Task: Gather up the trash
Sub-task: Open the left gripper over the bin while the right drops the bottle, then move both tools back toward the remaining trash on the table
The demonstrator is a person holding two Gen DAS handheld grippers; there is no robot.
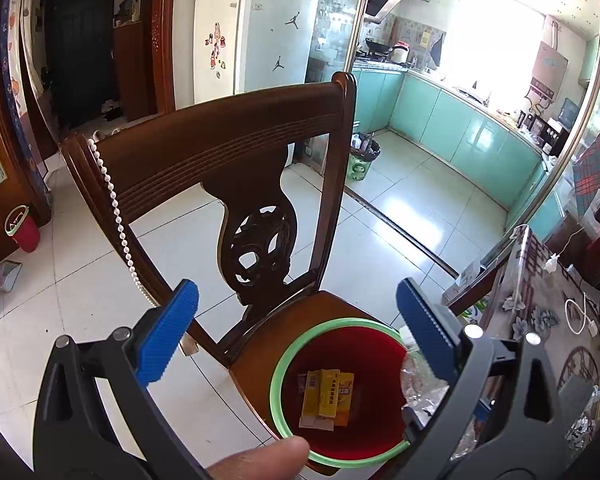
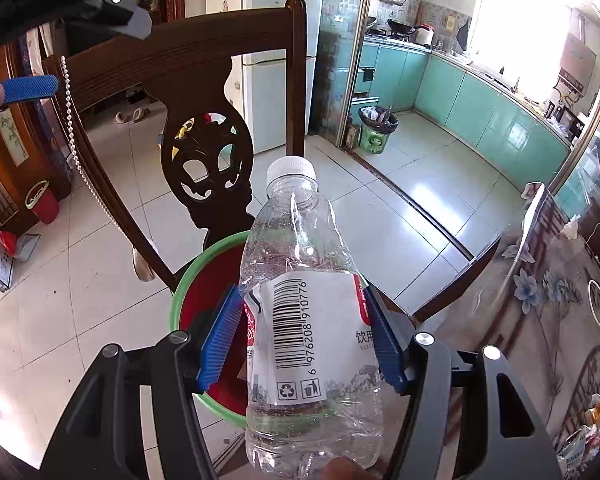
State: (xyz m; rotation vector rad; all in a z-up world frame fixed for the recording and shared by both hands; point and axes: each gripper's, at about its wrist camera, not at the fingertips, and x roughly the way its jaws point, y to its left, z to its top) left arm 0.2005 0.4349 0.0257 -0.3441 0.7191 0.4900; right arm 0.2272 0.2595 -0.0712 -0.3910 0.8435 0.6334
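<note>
Right gripper [image 2: 300,336]: clamped on crumpled clear bottle [image 2: 300,280] at its label, white cap pointing far, held over bin | Left gripper [image 1: 296,320]: jaws wide, holding nothing, above bin | Bin [image 1: 278,376]: red, green rim, on wooden chair [image 1: 228,136] seat, yellow cartons [image 1: 328,398] inside | Table [image 2: 540,300]: right.

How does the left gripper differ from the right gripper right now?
The left gripper is open and holds nothing; the right gripper is shut on the plastic bottle. Both have blue pads and sit over the red bin on the chair.
</note>
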